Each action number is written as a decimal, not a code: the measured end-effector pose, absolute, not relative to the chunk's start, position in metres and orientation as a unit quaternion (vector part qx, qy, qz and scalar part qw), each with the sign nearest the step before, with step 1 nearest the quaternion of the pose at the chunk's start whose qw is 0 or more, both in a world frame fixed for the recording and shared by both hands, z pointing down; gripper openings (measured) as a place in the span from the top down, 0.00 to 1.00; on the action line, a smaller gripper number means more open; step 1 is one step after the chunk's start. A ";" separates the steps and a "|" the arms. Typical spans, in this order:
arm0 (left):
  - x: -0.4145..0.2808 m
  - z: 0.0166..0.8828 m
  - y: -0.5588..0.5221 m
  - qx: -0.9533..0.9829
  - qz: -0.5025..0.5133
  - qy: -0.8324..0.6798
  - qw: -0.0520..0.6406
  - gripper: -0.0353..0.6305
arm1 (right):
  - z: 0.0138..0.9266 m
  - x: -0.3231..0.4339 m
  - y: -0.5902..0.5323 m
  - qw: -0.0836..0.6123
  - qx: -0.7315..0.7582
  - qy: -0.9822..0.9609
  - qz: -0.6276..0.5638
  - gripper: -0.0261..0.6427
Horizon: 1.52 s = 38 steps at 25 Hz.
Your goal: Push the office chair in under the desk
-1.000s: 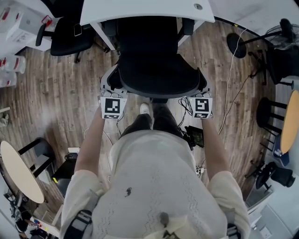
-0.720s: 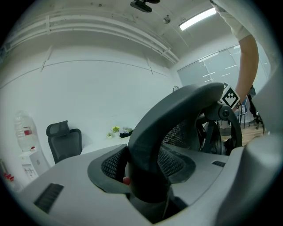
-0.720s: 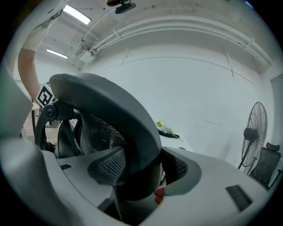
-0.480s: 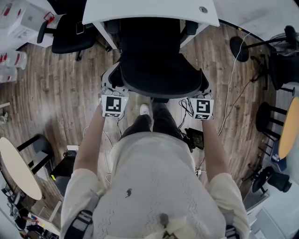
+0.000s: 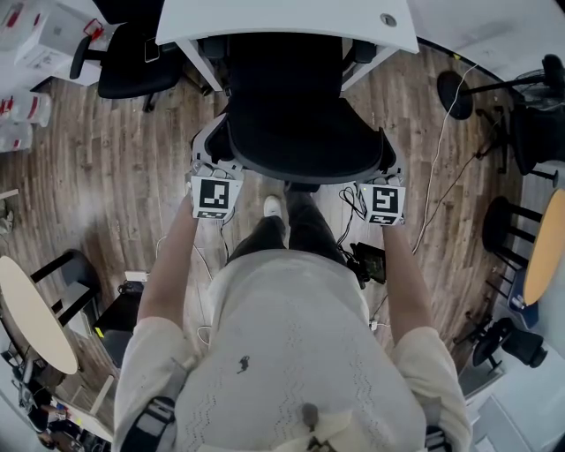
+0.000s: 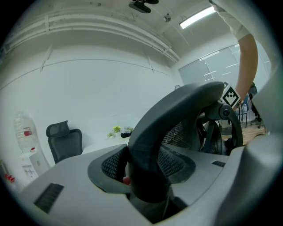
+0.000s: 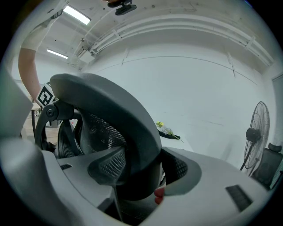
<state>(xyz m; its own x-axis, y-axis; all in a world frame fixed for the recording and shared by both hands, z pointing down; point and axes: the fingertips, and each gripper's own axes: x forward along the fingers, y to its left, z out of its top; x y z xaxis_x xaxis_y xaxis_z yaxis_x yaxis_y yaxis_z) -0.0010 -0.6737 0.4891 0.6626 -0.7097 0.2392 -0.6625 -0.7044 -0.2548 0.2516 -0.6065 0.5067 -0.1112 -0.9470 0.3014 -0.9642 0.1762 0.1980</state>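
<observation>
Head view looks down on the person's two bare forearms, stretched forward and nearly parallel, the left arm (image 5: 172, 265) and the right arm (image 5: 408, 282) each ending at a gripper. The left gripper (image 5: 208, 157) and the right gripper (image 5: 389, 168) stand level with each other, one at each side of the black office chair (image 5: 296, 115). The only markings plain enough to make out are the black-and-white square patterns on the left marker cube (image 5: 216, 196) and the right marker cube (image 5: 382, 203). Those are codes, not words. Red labels on the white boxes (image 5: 25, 115), far out to the left of the left gripper, are too small to read.

Between the two grippers sits the curved backrest. In the left gripper view the dark backrest rim runs up between the ribbed pads (image 6: 112, 164), which pinch it from both sides. In the right gripper view the opposite edge of the rim is clamped the same way. Ahead of both grippers, the chair's seat reaches under the near edge of the white desk (image 5: 282, 18).
</observation>
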 end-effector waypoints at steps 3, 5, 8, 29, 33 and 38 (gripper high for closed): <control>0.001 0.490 -0.677 -0.908 -0.162 0.379 0.072 0.61 | 0.508 0.254 -0.610 0.182 0.640 -0.746 0.023 0.57; 0.003 0.491 -0.680 -0.908 -0.162 0.379 0.071 0.61 | 0.508 0.256 -0.613 0.182 0.640 -0.746 0.023 0.57; 0.005 0.491 -0.685 -0.908 -0.163 0.380 0.071 0.61 | 0.509 0.258 -0.619 0.182 0.640 -0.746 0.022 0.57; 0.025 0.493 -0.701 -0.904 -0.168 0.388 0.067 0.61 | 0.509 0.277 -0.640 0.179 0.634 -0.752 0.013 0.57; 0.025 0.494 -0.702 -0.905 -0.168 0.385 0.062 0.61 | 0.510 0.277 -0.640 0.184 0.637 -0.749 0.014 0.57; 0.026 0.493 -0.704 -0.903 -0.170 0.390 0.063 0.61 | 0.512 0.280 -0.643 0.186 0.630 -0.754 0.017 0.57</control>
